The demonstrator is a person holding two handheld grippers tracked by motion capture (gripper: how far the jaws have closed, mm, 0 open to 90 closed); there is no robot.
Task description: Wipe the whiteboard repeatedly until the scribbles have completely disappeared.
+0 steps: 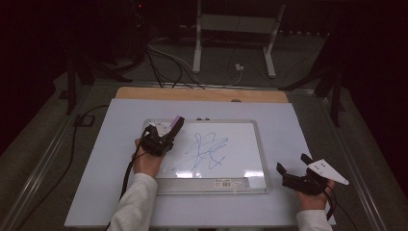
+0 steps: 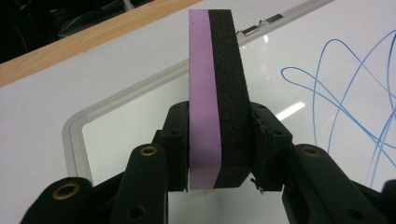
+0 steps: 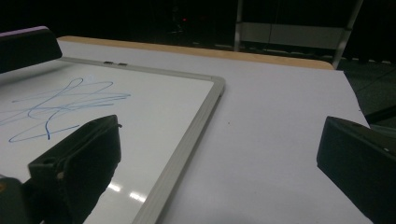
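Left gripper view showed my left claw [image 2: 212, 140] clamped on the purple-and-black foam eraser [image 2: 217, 93] above the whiteboard's [image 1: 260, 144] far-left corner; it looked light, squashy, best pinched across its flat sides; my right claw [image 3: 219, 154] stood apart.

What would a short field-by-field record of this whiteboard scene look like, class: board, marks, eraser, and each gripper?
board: whiteboard lying flat on the white table
marks: blue scribble near the board's middle
eraser: purple and black block, held upright over the board's left part
left gripper: shut on the eraser
right gripper: open, holding nothing, beside the board's right edge
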